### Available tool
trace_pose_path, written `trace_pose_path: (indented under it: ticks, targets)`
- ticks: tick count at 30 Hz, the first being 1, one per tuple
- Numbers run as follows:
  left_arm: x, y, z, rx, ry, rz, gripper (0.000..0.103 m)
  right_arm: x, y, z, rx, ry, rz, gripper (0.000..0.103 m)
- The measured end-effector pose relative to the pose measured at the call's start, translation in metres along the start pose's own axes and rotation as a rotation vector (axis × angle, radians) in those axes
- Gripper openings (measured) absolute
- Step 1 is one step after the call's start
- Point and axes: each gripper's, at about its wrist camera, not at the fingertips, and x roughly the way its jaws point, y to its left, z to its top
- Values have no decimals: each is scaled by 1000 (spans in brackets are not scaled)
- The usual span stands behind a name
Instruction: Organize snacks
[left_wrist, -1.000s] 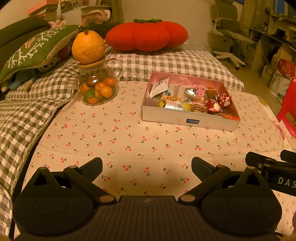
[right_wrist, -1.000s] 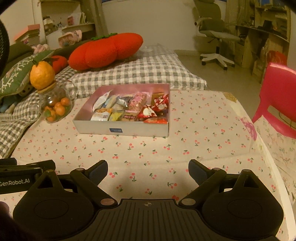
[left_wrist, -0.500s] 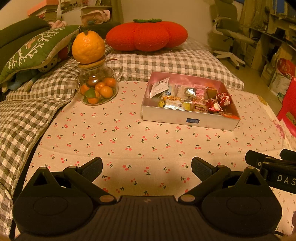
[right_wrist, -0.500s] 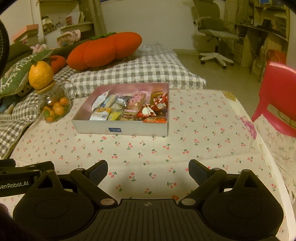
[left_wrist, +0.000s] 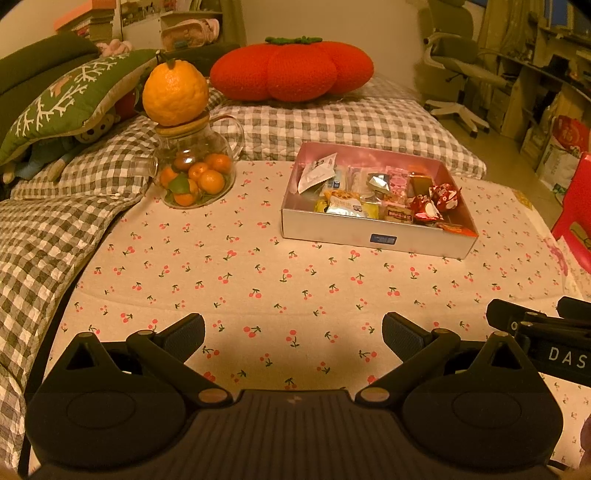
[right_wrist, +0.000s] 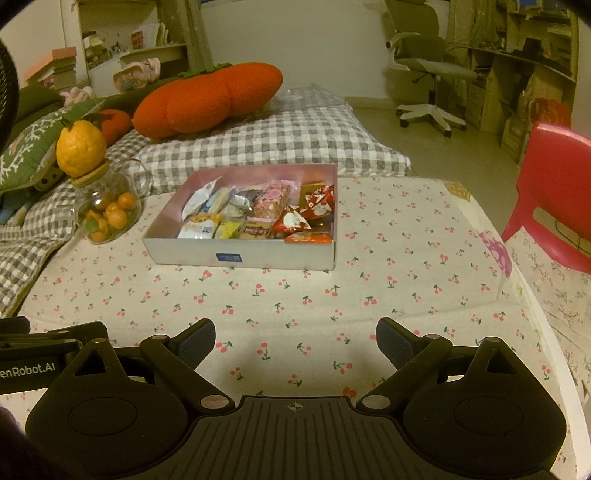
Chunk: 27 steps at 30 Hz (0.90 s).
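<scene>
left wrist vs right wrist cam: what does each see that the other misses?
Left wrist only: the open left claw and, at its right edge, the right claw's body.

Right wrist only: the open right claw and nearly the whole red plastic chair.

Both: the snack box full of wrapped snacks, the glass jar of small oranges topped by a large citrus, and the cherry-print tablecloth.

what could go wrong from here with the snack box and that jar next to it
1. The big orange only balances on the glass jar lid; a left gripper sweep toward the box could topple it.
2. Snacks lie packed and overlapping, so open jaws may pinch two wrappers together.
3. The box sits loose on the cherry tablecloth; a push from the right gripper might slide it.
</scene>
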Motion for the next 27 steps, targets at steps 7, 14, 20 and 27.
trace_pose_path:
  ticks: [7, 14, 20, 27]
  targets:
    - [0, 0, 0, 0, -1, 1, 102, 0, 0, 0, 0, 1, 0, 96]
    - [0, 0, 0, 1, 0, 2, 103, 0, 0, 0, 0, 1, -1, 96]
    - [0, 0, 0, 0, 0, 1, 103, 0, 0, 0, 0, 2, -1, 96]
    - [1, 1, -1, 0, 7, 2, 102, 0, 0, 0, 3, -1, -1, 96]
